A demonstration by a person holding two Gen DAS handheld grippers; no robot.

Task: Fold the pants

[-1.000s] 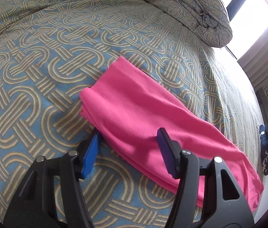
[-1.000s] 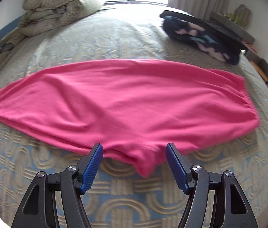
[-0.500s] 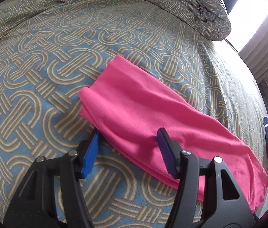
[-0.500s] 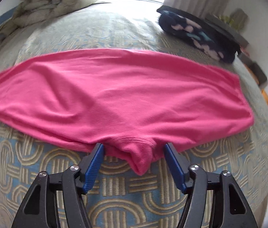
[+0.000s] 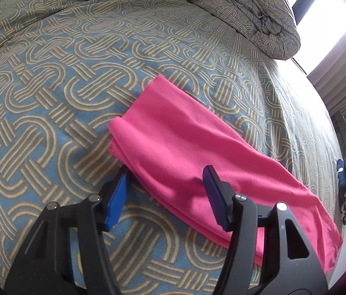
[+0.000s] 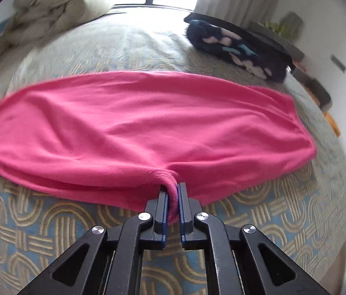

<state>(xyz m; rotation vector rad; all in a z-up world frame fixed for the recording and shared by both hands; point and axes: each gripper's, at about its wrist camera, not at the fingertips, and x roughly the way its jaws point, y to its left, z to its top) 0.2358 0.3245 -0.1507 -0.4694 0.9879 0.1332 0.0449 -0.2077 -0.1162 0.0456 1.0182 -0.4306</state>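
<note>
The pink pants (image 5: 197,152) lie folded lengthwise on the patterned bedspread (image 5: 50,86). In the left wrist view my left gripper (image 5: 165,189) is open, its blue pads astride the near edge of the leg end, one pad beside the cloth and one over it. In the right wrist view the pants (image 6: 136,123) stretch across the bed. My right gripper (image 6: 172,191) is shut on the pointed crotch flap at the near edge.
A bundled quilt (image 5: 246,7) lies at the head of the bed, also in the right wrist view (image 6: 57,7). A dark patterned garment (image 6: 234,49) lies at the far right of the bed. A window and curtains stand behind.
My right gripper moved in and shut on the pants' near crotch flap. My left gripper stayed open at the leg end, hardly moving.
</note>
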